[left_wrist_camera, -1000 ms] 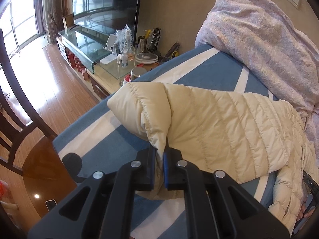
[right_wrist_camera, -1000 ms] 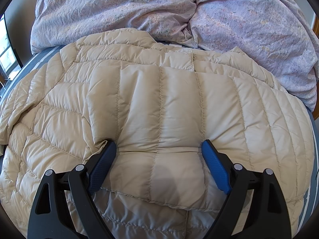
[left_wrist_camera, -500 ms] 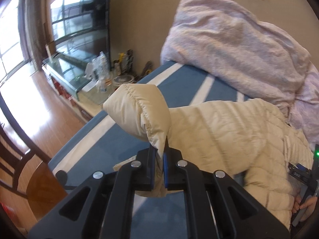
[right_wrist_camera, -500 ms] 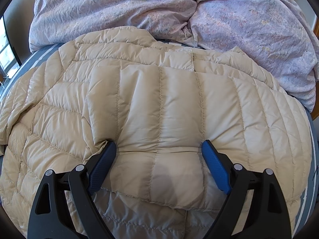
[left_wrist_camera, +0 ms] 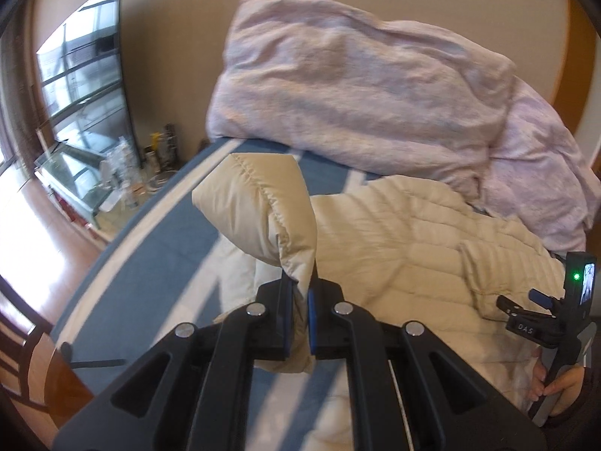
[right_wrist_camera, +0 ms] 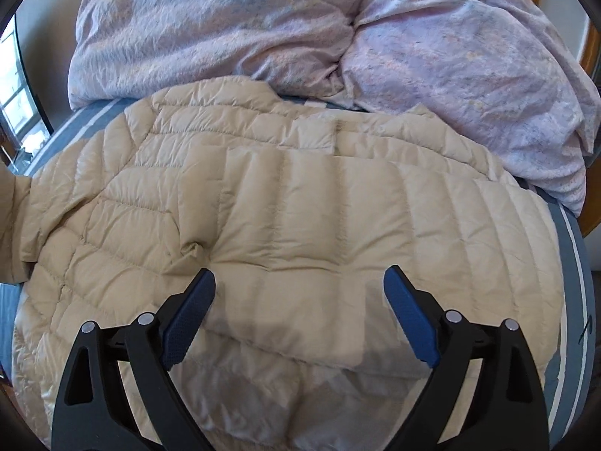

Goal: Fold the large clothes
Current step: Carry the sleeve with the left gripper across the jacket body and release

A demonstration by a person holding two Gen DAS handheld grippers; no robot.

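We've got the bed (right_wrist_camera: pixel 574 248) filling both views, blue with pale stripes, and we'll place everything from the cream puffer jacket (right_wrist_camera: pixel 300 225) spread across it; beyond the jacket's collar end the lilac duvet (right_wrist_camera: pixel 450 60) is heaped against the wall, touching the jacket's far edge; off the jacket's left side, past the edge of the bed, a glass-topped stand (left_wrist_camera: pixel 75 173) carries bottles and clutter.

Now the jacket itself: it lies mostly flat with one sleeve already laid across its middle, as the right wrist view shows; the other sleeve (left_wrist_camera: pixel 259 210), on the jacket's left, is up off the bed, cuff end raised and drooping.

Our left gripper (left_wrist_camera: pixel 298 323) is clamped tight on that raised sleeve, a fold of cream fabric pinched between the blue pads; our right gripper (right_wrist_camera: pixel 296 312) hovers low over the jacket's near half, jaws spread wide, nothing in them, and we can't tell whether the tips press the fabric.

So we judge this the sleeve-fold step, second sleeve in hand; the next move calls for carrying it inward over the jacket's body, laying it flat across the first sleeve, then letting go; the puffy fill may spring back, so our right gripper could pin the body down.
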